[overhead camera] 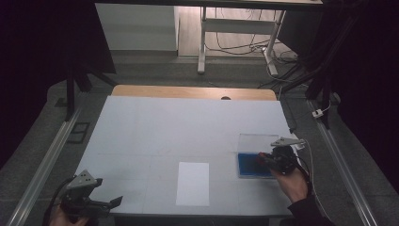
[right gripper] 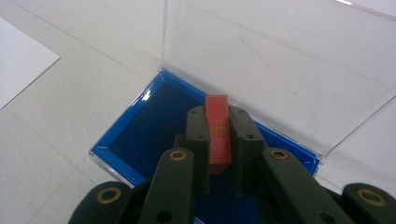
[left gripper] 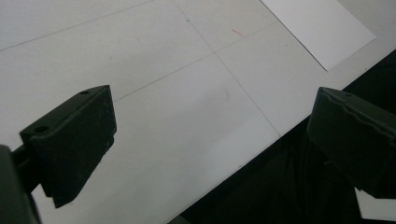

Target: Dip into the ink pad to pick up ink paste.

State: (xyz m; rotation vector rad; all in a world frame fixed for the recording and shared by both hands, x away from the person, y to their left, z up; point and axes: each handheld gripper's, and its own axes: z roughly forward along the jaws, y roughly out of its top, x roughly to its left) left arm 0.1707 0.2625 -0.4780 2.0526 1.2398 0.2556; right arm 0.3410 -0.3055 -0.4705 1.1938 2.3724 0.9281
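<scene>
While the right gripper [right gripper: 218,135] pinches a thin red slab [right gripper: 218,133] flat between its black jaws, the slab's long axis runs along them, its free end pointing over the blue box [right gripper: 140,135] directly beneath. That box is shallow, rectangular and dark-lined; its clear, glossy lid [right gripper: 280,56] stands open on the far side. Farther left lies a matte white sheet [overhead camera: 193,183] on the pale table [overhead camera: 164,127]. At the near left corner, the left gripper [overhead camera: 106,203] hangs spread and empty, well apart.
</scene>
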